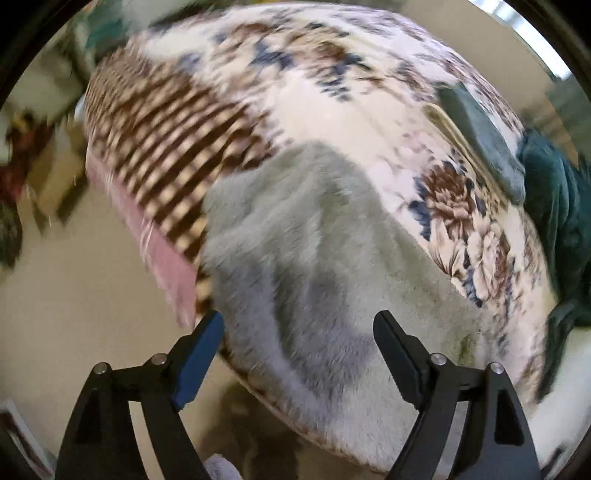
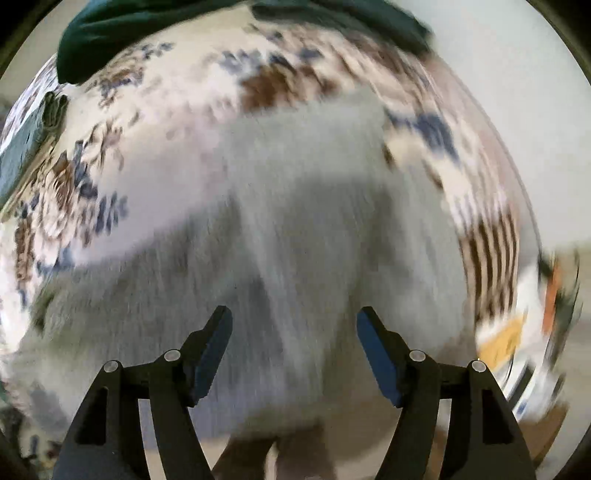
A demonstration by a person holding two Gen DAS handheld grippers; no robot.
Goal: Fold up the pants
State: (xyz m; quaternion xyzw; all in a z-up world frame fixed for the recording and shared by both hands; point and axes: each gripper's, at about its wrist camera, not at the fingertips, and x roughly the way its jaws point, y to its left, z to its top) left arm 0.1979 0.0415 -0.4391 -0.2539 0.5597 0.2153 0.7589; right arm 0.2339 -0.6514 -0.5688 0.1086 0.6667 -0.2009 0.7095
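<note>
Light grey pants (image 1: 310, 258) lie on a bed covered by a floral blanket (image 1: 332, 92). They also fill the middle of the right wrist view (image 2: 295, 229). Both views are motion-blurred. My left gripper (image 1: 299, 325) is open and empty, its fingers above the near part of the pants at the bed's edge. My right gripper (image 2: 294, 321) is open and empty over the near end of the pants.
The blanket has a brown checked border (image 1: 155, 140) and a pink edge (image 1: 162, 254). Dark green cloth (image 1: 554, 206) lies at the bed's far side, and it also shows in the right wrist view (image 2: 147, 26). Beige floor (image 1: 74, 295) lies beside the bed, with clutter (image 2: 524, 339).
</note>
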